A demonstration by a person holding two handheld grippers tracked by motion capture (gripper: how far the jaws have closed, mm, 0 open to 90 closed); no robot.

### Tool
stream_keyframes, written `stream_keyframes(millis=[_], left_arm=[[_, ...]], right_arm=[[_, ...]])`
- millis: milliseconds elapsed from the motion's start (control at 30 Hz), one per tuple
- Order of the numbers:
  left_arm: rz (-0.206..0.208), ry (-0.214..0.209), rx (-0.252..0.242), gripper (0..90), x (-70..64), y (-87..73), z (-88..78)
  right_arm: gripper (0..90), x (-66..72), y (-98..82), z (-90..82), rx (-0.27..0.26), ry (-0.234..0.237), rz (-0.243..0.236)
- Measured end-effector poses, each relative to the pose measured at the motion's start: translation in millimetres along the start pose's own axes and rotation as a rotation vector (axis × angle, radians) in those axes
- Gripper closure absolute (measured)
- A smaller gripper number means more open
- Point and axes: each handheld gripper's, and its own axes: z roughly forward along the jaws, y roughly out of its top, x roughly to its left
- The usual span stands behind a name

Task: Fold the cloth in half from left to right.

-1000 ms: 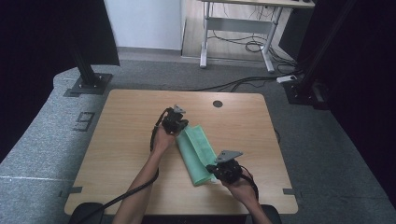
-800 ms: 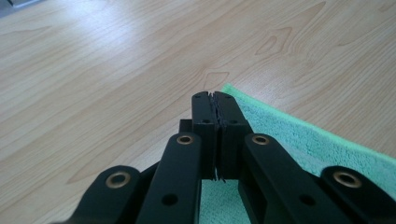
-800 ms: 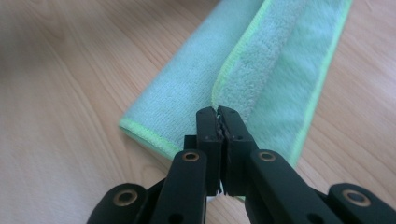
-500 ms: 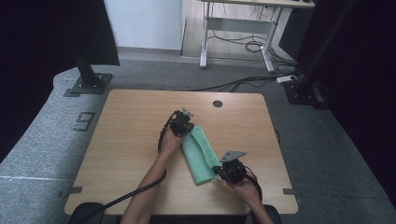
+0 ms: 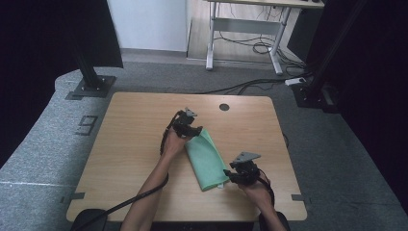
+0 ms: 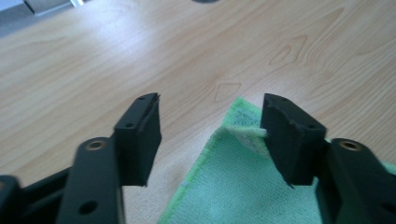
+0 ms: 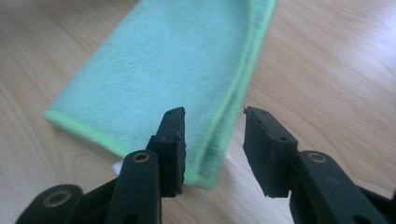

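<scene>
Since the earlier frame, the folded green microfibre cloth (image 5: 207, 159) had shifted slightly toward the right side of the pale wood-grain surface (image 5: 134, 139), and both hands had followed it.

High view: the cloth lay flat as a long narrow strip, running diagonally near the middle of the surface. The left hand-held gripper (image 5: 191, 130) sat at the far end of the strip, the right hand-held gripper (image 5: 231, 174) at the near end. This end-to-end placement suggested the strip was being squared up or prepared for a further fold.

Left gripper view: the left hand-held gripper (image 6: 210, 128) stood with its jaws spread wide, gripping nothing. One corner of the cloth (image 6: 243, 182) curled up against the right-hand pad; the pile looked soft and short, with a brighter stitched hem.

Right gripper view: the right hand-held gripper (image 7: 212, 144) was likewise parted and empty, straddling the doubled, hemmed edge of the cloth (image 7: 159, 79), probably positioned to pinch both layers.
</scene>
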Motion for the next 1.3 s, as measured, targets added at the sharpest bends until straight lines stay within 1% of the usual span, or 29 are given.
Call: stream_keyframes(millis=[100, 200, 233, 300, 467, 567, 667, 700, 767, 867, 933, 1067, 1167, 1233, 1267, 1300], left_arm=[[-0.004, 0.009, -0.017, 30.8, 1.1, 0.9, -5.5], [-0.013, 0.018, -0.032, 26.1, 3.8, 2.4, -10.3], [-0.025, 0.014, -0.040, 25.5, 5.6, 2.9, -12.9], [-0.035, 0.003, -0.045, 25.2, 7.0, 2.7, -15.0], [-0.024, -0.021, -0.038, 21.1, 5.4, -3.7, -19.6], [-0.029, -0.051, -0.027, 17.3, 0.8, -13.0, -22.3], [-0.017, -0.062, -0.014, 14.8, -4.7, -22.2, -24.4], [-0.010, -0.070, -0.008, 14.5, -7.4, -27.3, -25.6], [-0.003, -0.073, 0.000, 14.2, -11.9, -35.6, -28.0], [-0.002, -0.082, 0.010, 13.9, -17.5, -47.8, -31.1], [-0.003, -0.088, 0.022, 13.9, -21.5, -56.4, -31.7], [0.003, -0.082, 0.044, 13.6, -28.7, -72.5, -31.4], [0.016, -0.052, 0.058, 13.8, -32.3, -81.6, -31.5], [0.014, -0.045, 0.064, 13.9, -33.3, -86.0, -30.6], [0.017, -0.043, 0.068, 13.9, -33.1, -87.6, -30.1], [0.012, -0.044, 0.067, 14.0, -33.1, -88.7, -29.5]], right_arm=[[54.9, -5.2, -0.3, 1.0, 0.008, -0.012, 0.004], [54.4, -8.7, -1.6, 5.9, 0.027, -0.016, 0.000], [54.2, -9.4, -2.0, 7.4, 0.033, -0.017, -0.001], [53.7, -10.4, -3.6, 11.3, 0.049, -0.020, -0.005], [52.2, -14.1, -6.6, 14.4, 0.073, -0.029, -0.009], [50.1, -17.4, -8.1, 15.2, 0.084, -0.034, -0.010], [48.3, -18.2, -9.2, 16.8, 0.088, -0.030, -0.007], [48.0, -18.0, -9.3, 17.1, 0.089, -0.029, -0.008], [47.2, -17.4, -8.9, 16.9, 0.083, -0.027, -0.008], [46.2, -16.9, -7.1, 16.6, 0.075, -0.024, -0.011], [45.5, -16.2, -7.0, 18.3, 0.085, -0.026, -0.021], [45.2, -16.5, -9.4, 23.4, 0.106, -0.029, -0.034], [45.1, -17.7, -9.7, 23.1, 0.104, -0.028, -0.028], [44.9, -17.8, -9.1, 21.6, 0.098, -0.035, -0.023], [44.4, -17.8, -8.4, 20.7, 0.089, -0.036, -0.017], [43.5, -17.6, -7.6, 19.7, 0.083, -0.033, -0.012]])
